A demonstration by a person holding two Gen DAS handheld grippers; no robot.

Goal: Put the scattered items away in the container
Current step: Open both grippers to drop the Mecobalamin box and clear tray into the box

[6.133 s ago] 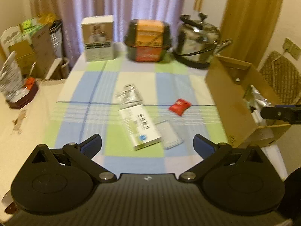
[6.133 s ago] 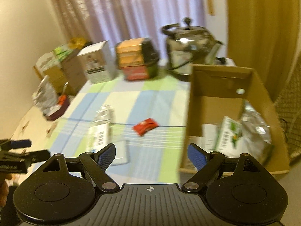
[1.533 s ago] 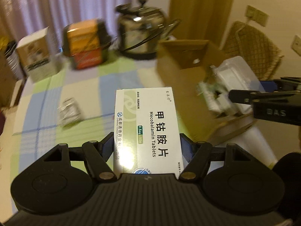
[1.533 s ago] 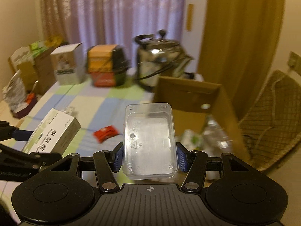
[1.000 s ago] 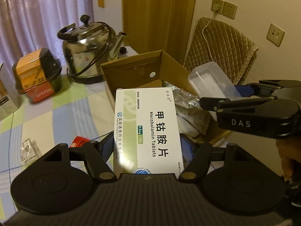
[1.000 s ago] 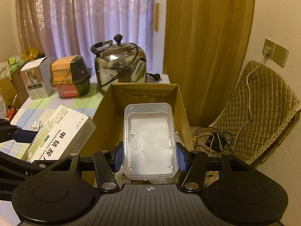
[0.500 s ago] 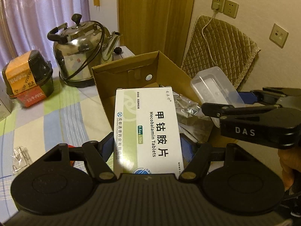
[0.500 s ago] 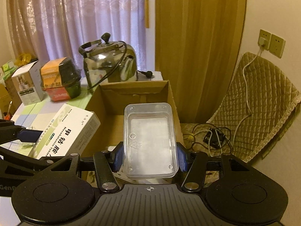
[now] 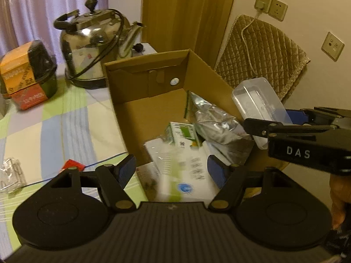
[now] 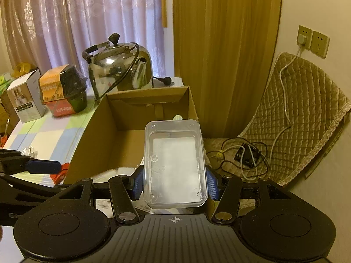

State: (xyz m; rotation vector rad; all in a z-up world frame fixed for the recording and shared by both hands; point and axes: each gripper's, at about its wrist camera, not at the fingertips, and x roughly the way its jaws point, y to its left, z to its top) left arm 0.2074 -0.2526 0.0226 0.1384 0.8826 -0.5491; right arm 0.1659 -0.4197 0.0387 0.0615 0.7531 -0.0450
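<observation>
My left gripper (image 9: 171, 167) stands open over the near end of the cardboard box (image 9: 140, 70). The white tablet box (image 9: 186, 175) shows as a blur between and below its blue fingers, loose and dropping into the box. My right gripper (image 10: 174, 184) is shut on a clear plastic case (image 10: 175, 162), held above the box's right wall; the left wrist view shows that case (image 9: 258, 103) too. On the checked cloth lie a red packet (image 9: 72, 165) and a crumpled clear wrapper (image 9: 9, 173).
Inside the box lie a silver foil bag (image 9: 217, 122) and a green-and-white carton (image 9: 183, 133). A steel kettle (image 9: 94, 50) and an orange-black tub (image 9: 24, 76) stand behind it. To the right, a quilted chair (image 10: 307, 114) and floor cables (image 10: 245, 153).
The left gripper has opened and let go of the tablet box, which is dropping into the cardboard box. The right gripper, with the clear case, has moved slightly closer over the box.
</observation>
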